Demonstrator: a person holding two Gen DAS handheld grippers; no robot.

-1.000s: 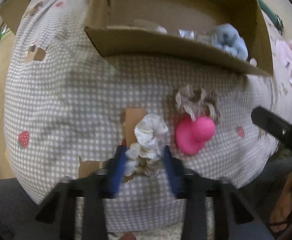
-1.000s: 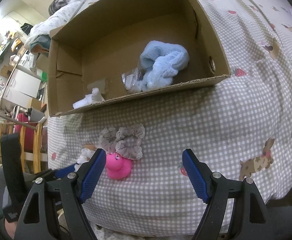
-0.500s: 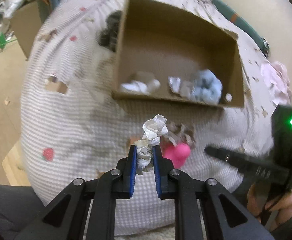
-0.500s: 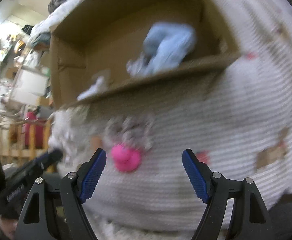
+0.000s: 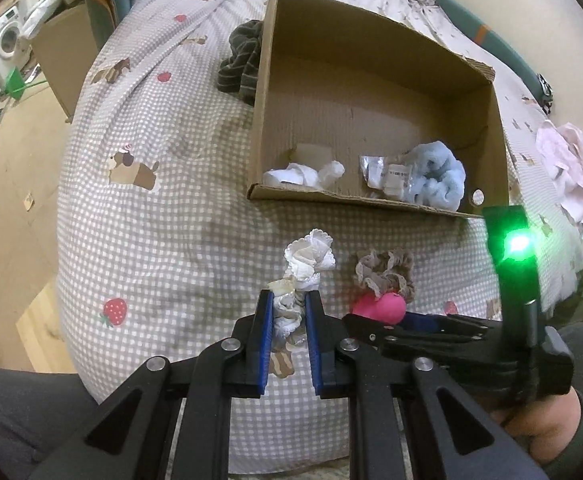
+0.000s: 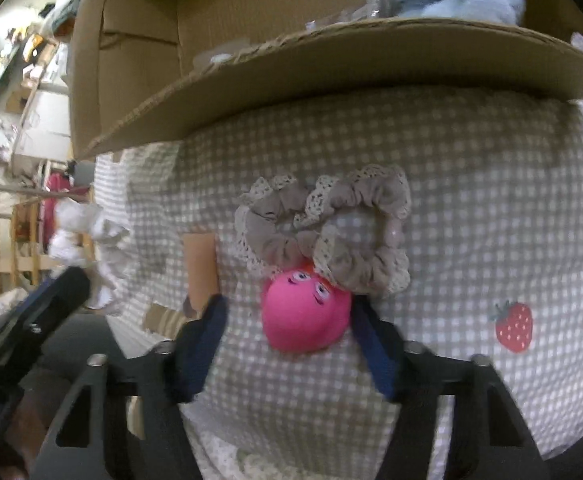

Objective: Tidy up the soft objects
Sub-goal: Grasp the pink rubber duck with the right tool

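1. Jaws first: the left gripper is clamped tight on a white lace scrunchie, whose frilly top sticks up past the blue pads; the right gripper has its jaws closing around a pink squishy toy, the right pad against its side, the left pad apart from it, so no real grip yet

2. That pink toy lies on the checked bedspread, its upper edge tucked under a beige lace scrunchie; coming in low from the near side looks like a way to take the toy alone without snagging the frill

3. Just beyond sits the open cardboard box, near wall low and facing both grippers, which makes it the likely drop spot; inside lie a fluffy blue scrunchie, a clear plastic packet and some white fabric

4. My guess is the white scrunchie goes over that near wall next, and being limp it should fall free once released

5. Further out, a dark striped cloth lies against the box's left wall, and a pale pink garment rests at the bed's right edge
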